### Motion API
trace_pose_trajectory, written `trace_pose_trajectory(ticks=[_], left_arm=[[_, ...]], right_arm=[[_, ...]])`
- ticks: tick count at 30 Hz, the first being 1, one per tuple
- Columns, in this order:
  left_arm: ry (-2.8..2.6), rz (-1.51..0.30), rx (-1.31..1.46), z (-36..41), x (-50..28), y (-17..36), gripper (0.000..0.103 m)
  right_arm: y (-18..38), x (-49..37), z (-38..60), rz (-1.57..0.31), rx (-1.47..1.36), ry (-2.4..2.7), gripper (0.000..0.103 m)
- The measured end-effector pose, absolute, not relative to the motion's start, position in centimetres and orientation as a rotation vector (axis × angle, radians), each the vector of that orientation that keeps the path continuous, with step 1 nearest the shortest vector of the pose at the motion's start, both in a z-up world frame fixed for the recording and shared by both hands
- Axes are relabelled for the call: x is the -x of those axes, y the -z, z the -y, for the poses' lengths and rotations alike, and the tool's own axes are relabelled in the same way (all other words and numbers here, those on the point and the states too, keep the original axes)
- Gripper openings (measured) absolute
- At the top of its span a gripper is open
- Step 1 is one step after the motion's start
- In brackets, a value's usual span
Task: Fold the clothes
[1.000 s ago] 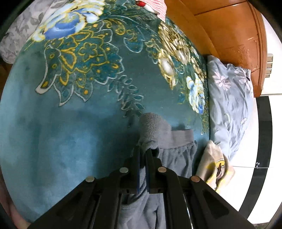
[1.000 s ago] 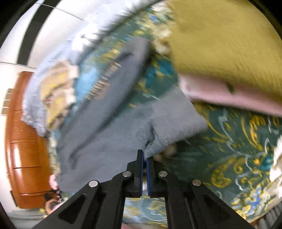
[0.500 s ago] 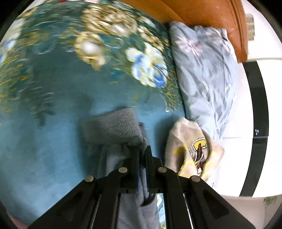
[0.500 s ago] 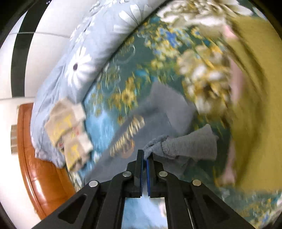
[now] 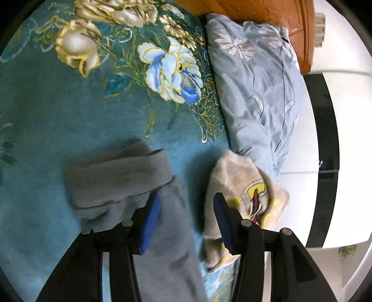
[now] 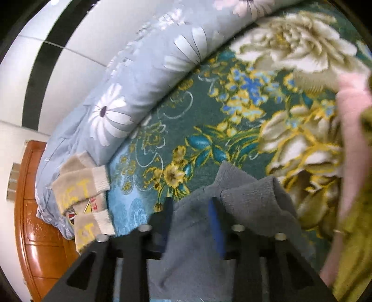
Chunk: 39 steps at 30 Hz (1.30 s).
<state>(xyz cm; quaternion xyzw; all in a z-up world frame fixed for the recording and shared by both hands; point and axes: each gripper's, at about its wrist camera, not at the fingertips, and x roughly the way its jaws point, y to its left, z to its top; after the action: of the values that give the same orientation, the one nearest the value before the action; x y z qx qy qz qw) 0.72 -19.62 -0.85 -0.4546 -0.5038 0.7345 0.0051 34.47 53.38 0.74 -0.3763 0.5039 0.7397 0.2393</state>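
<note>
A grey fleece garment [image 5: 130, 185] lies on the teal floral blanket [image 5: 58, 120], its ribbed cuff folded over on top. My left gripper [image 5: 186, 204] is open just above it, the left finger over the grey cloth, the right finger over a beige printed garment [image 5: 244, 185]. In the right wrist view the same grey garment [image 6: 232, 199] lies under my right gripper [image 6: 190, 204], which is open with the cloth between and below its fingers, not pinched.
A light-blue flowered pillow or duvet [image 5: 255, 88] lies along the bed's edge by the wooden headboard [image 5: 267, 14]. Folded beige clothes [image 6: 86, 195] lie by it. Pink [image 6: 351, 130] and olive [image 6: 358, 255] clothes lie at the right.
Both grippers were shut on the grey garment and carried it across the bed; now both have opened and let it go, and it rests folded on the blanket.
</note>
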Motion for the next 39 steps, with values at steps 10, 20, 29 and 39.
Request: trace_pose_trajectory(ticks=[10, 20, 29, 39], left_arm=[[-2.373, 1.471, 1.631, 20.6, -3.8, 6.3, 0.067], [-2.438, 1.509, 1.6, 20.6, -2.1, 8.0, 0.066], [-2.45, 1.536, 1.569, 20.5, -1.4, 7.9, 0.049], [-2.581, 1.554, 1.425, 24.0, 0.4, 3.5, 0.017]], right_arm=[[0.5, -40.7, -48.6, -1.37, 1.203, -1.964, 0.056], [4.1, -40.6, -48.5, -1.503, 1.088, -1.812, 0.061], [5.1, -41.1, -48.1, -1.446, 1.126, -1.8, 0.063], [4.7, -42.0, -48.3, -1.533, 1.086, -1.85, 0.063]])
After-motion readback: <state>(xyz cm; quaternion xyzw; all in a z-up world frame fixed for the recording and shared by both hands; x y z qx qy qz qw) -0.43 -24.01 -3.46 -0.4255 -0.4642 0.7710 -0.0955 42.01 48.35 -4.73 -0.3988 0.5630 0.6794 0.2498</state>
